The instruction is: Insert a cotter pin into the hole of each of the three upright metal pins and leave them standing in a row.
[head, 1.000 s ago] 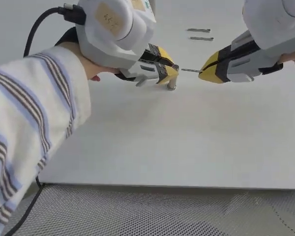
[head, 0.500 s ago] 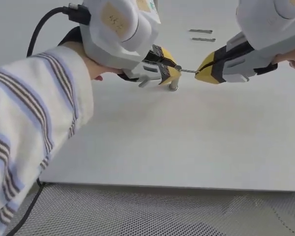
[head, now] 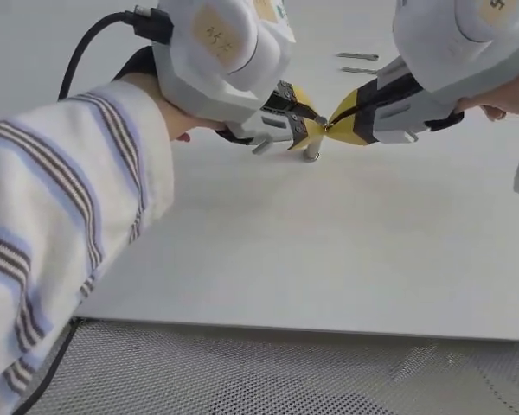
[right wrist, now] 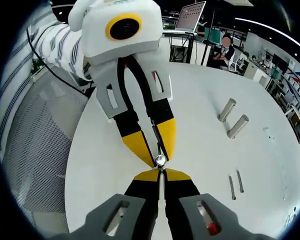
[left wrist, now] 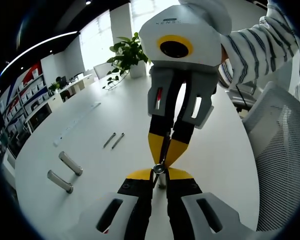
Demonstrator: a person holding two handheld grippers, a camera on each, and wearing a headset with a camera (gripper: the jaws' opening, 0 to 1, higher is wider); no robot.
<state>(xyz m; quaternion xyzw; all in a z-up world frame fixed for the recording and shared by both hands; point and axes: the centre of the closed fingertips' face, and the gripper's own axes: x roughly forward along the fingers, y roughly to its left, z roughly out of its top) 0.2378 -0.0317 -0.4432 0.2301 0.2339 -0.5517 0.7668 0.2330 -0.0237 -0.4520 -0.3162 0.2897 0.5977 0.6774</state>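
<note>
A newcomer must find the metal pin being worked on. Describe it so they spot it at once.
On the white table, find where the yellow tips of the left gripper and right gripper meet. The metal pin stands upright there in the left gripper's jaws, meeting the right gripper's cotter pin; the two other metal pins lie flat, apart.

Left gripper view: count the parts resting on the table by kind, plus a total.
Metal pins: 3, one upright and two lying flat
Cotter pins: 2, lying loose side by side
Total: 5
</note>
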